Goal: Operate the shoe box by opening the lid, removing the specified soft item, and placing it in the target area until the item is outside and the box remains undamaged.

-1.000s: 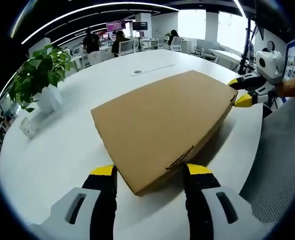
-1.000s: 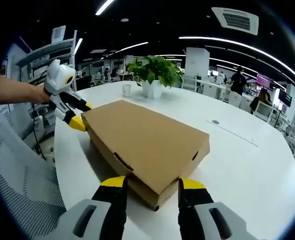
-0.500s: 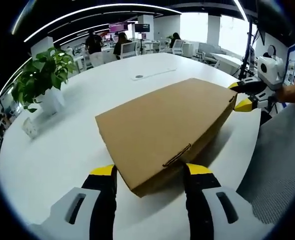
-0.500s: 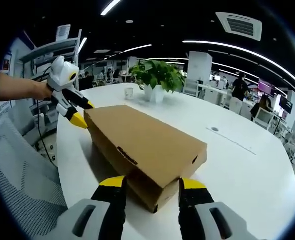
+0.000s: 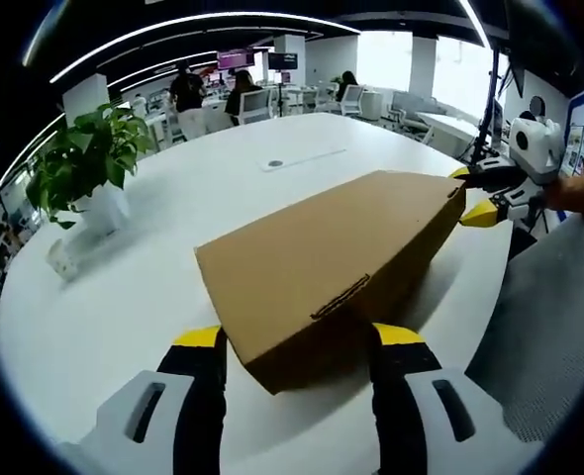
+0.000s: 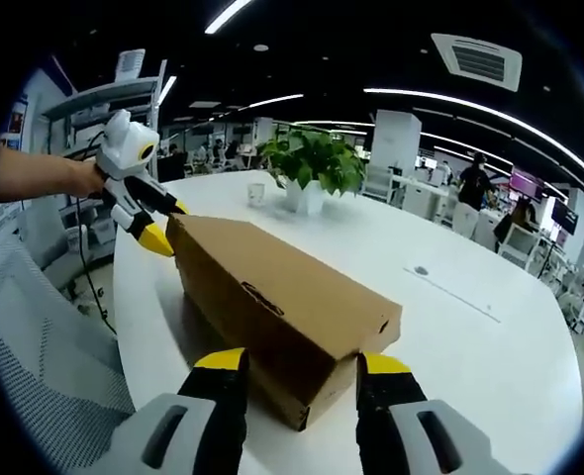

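A shut brown cardboard shoe box [image 5: 322, 257] lies on the white round table [image 5: 173, 198], tipped so its slotted long side faces up toward the left gripper view. My left gripper [image 5: 297, 341] is open, and one corner of the box sits between its jaws. The right gripper [image 5: 475, 193] is at the far corner. In the right gripper view the box [image 6: 282, 287] runs away from me. My right gripper [image 6: 297, 361] is open astride the near corner. At the far end is the left gripper [image 6: 165, 225], held by a hand.
A potted plant [image 5: 79, 158] and a small cup [image 5: 62, 259] stand on the table's far side; the plant [image 6: 312, 163] also appears beyond the box. A grey mesh chair [image 5: 549, 327] is close to the table edge [image 6: 35, 346]. People sit at desks far behind.
The box has tipped up, so its slotted side face shows more and its top less. Both grippers stay at their corners, jaw spacing unchanged.
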Demonstrator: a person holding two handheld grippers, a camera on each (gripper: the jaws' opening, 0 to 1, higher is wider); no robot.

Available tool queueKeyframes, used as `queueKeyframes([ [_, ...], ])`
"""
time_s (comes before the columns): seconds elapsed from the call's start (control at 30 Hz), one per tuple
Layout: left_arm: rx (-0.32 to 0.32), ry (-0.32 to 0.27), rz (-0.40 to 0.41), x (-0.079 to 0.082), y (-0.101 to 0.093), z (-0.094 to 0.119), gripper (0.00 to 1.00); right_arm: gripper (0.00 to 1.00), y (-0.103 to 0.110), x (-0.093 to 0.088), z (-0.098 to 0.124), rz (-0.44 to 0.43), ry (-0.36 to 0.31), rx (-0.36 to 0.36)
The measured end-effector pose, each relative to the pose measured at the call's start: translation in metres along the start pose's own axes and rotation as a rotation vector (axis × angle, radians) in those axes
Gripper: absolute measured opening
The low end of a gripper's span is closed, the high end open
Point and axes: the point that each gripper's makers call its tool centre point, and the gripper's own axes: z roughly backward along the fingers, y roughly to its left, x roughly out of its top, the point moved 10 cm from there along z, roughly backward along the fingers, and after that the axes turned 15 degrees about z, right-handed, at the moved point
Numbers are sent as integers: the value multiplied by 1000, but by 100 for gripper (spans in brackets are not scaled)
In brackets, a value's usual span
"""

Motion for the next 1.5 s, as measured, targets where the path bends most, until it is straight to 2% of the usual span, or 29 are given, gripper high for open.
queueKeyframes([
  [0.63, 14, -67, -18, 25, -2, 13, 58, 39, -17, 21, 7, -4, -56, -37],
  [1.17, 38, -96, -15, 47, 4, 15, 51, 35, -35, 34, 5, -17, -87, -75],
  [1.5, 66, -108, -15, 60, 9, 14, 44, 27, -48, 39, 2, 12, -92, -107],
])
